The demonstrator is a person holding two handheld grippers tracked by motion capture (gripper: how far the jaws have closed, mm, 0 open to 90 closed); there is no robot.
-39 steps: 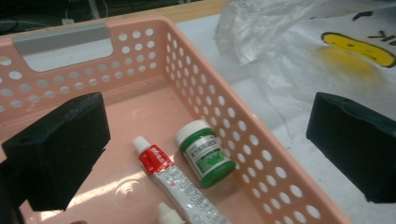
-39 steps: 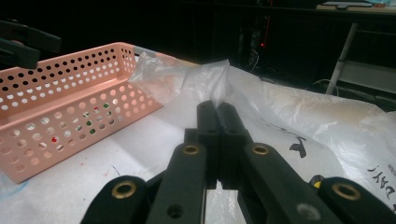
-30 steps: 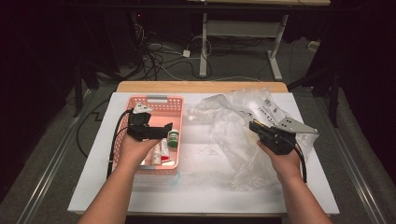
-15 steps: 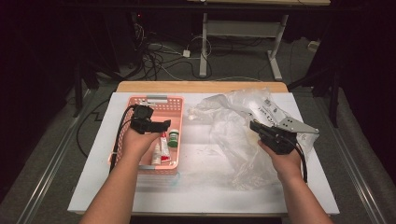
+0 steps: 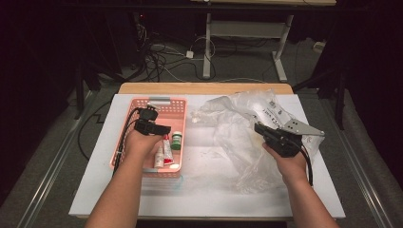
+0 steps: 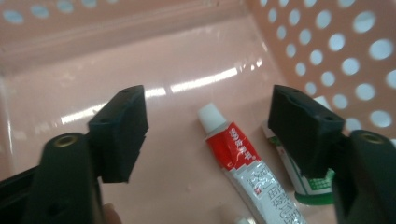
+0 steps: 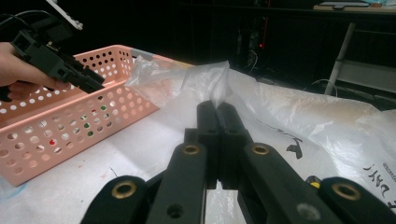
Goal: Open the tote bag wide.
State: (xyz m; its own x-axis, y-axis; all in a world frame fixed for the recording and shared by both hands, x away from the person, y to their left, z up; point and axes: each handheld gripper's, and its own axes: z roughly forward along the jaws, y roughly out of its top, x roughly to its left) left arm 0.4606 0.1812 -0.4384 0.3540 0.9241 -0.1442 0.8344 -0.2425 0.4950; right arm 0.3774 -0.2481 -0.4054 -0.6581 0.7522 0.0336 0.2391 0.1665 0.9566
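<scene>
Inside the pink perforated basket (image 5: 177, 105), at the left of the table (image 5: 199, 199), the left gripper (image 6: 208, 128) is held low over the basket floor, its jaws apart and having just been closing, with nothing yet pressed between the pads. A red-and-white tube with a white cap (image 6: 233, 154) lies on the floor between the jaws, nearer the right one, and a green-capped container (image 6: 310, 189) sits just beside it, partly hidden behind that jaw.

At the right, the right gripper (image 7: 217, 109) is seen with its jaws together, pinched on a fold of the clear plastic bag (image 7: 289, 109) that is spread over the table beside the basket.

The step in hand is judged to be the picking of the tube for transfer into the bag. A slight shift toward the tube and a firm closing across its body are called for next, without the neighbouring container being caught.
</scene>
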